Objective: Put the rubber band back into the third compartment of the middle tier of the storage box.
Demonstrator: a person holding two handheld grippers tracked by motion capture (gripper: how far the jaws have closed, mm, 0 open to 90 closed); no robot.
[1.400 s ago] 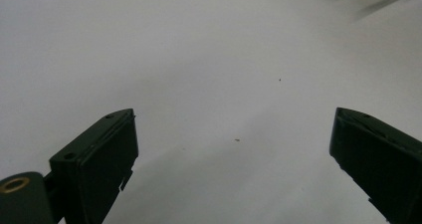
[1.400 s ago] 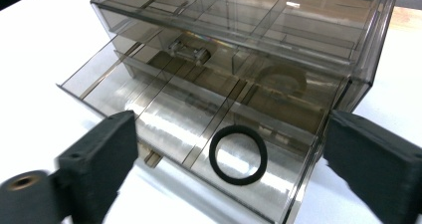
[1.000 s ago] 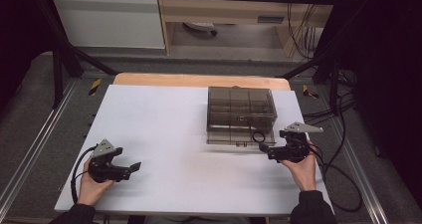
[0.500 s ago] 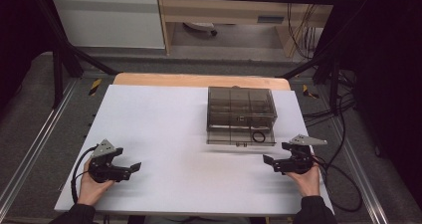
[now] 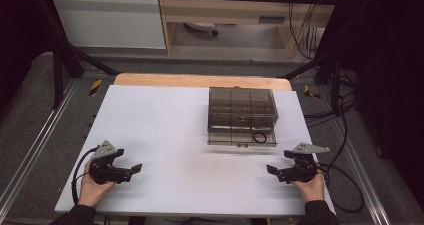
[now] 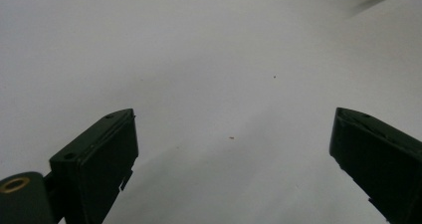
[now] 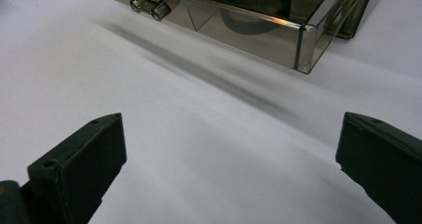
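Observation:
A smoky transparent compartment box [image 5: 242, 116] with a closed lid sits on the white table [image 5: 165, 130], right of centre. A black ring [image 5: 260, 137] lies in its near right compartment, and the ring [image 7: 256, 5] also shows through the box wall [image 7: 234, 25] in the right gripper view. My right gripper [image 5: 272, 171] rests low at the table's near right, open and empty, in front of the box. My left gripper [image 5: 134, 169] rests at the near left, open and empty over bare table.
A small latch [image 7: 148, 5] sticks out from the box's front wall. Cables [image 5: 345, 180] trail off the table's right edge. A wooden strip [image 5: 200, 80] borders the far edge. Dark frame posts and floor rails surround the table.
My right gripper has drawn back from the box toward the near right edge of the table. The left gripper has stayed put.

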